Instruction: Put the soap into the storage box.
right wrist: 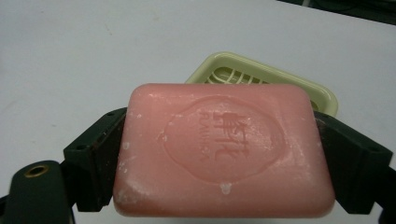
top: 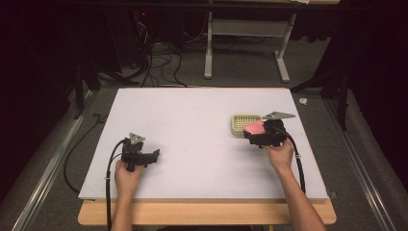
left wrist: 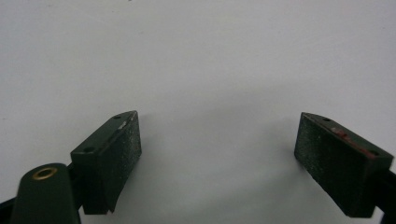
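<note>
I see the white table [top: 192, 139] with a pale green slatted soap dish [top: 243, 123] at its right side. My right gripper [top: 256, 131] has its jaws clamped on the ends of a pink embossed soap bar [right wrist: 224, 149], held at the dish's near edge. My left gripper [left wrist: 217, 154] rests well apart at the table's left, jaws spread wide and empty.

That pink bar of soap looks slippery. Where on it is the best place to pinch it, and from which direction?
Across its two short ends, as the right gripper does now: one pad on each end of the soap bar, stamped face up. Those ends are flat and roughly parallel, so the pads sit flush. Coming in level from the side probably also leaves the underside free for lowering it onto the slotted soap dish just beyond.
</note>
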Motion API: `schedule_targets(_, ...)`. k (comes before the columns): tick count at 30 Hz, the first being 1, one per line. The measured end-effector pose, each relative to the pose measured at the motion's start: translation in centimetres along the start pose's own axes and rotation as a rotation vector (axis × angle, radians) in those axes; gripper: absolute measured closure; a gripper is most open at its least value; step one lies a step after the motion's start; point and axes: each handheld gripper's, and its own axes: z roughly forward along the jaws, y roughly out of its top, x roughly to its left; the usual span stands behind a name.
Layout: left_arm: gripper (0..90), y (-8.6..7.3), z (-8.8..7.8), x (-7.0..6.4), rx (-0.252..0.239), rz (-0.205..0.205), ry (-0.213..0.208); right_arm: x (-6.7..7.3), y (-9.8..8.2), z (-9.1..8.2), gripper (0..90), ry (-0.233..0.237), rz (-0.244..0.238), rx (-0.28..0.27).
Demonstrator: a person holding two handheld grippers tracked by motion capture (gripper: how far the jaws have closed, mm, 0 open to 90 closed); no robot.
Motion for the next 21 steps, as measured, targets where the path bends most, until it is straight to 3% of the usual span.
schedule_targets(12,15.1,0.0,0.0,0.0,0.001,0.0,0.0,-0.7,1.2,1.7,13.6,-0.002,0.046,0.017)
schedule_targets(21,15.1,0.0,0.0,0.0,0.001,0.0,0.0,-1.2,1.9,3.5,13.5,-0.022,0.061,0.062)
